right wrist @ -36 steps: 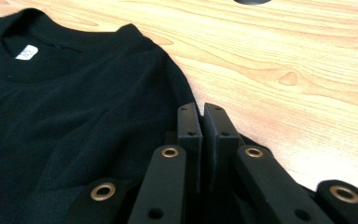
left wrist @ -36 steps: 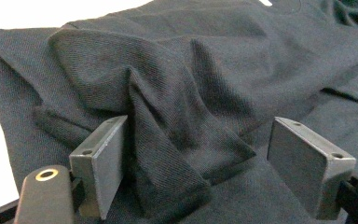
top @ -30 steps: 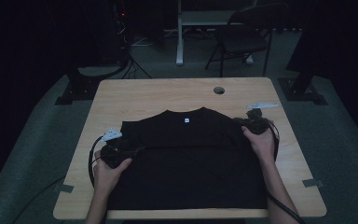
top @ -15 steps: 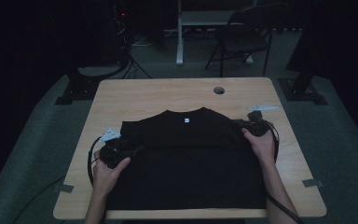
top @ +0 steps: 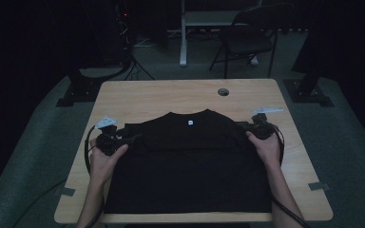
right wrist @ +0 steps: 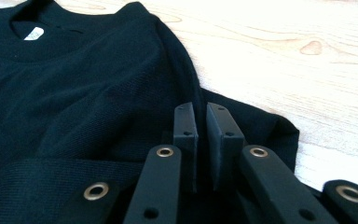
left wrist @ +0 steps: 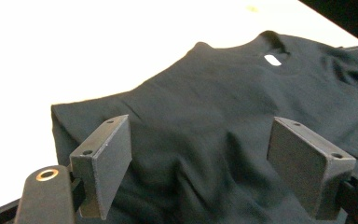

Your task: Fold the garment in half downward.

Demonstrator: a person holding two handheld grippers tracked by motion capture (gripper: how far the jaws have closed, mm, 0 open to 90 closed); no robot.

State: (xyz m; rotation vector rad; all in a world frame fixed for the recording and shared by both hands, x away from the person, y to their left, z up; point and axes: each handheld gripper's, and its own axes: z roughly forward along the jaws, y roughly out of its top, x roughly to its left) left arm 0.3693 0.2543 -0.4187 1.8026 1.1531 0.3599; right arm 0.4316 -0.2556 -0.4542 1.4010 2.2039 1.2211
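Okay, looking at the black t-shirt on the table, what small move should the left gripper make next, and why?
Probably ease the left gripper down and close its fingers on the sleeve fold of the black t-shirt. They stand wide open above the cloth, gripping nothing, while the right gripper is nearly shut at the opposite sleeve, its jaws having just been opening slightly.

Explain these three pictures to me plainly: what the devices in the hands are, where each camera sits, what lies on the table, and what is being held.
A person stands at a wooden table with a hand-held two-jaw gripper in each hand. One camera looks down from above; the other two ride on the grippers and look along their black jaws. A black T-shirt lies flat, collar away from the person. The left gripper hovers over the shirt's shoulder, jaws wide apart, holding nothing. The right gripper has its jaws nearly together, just easing open, at the other shoulder; whether they pinch cloth is hard to tell.
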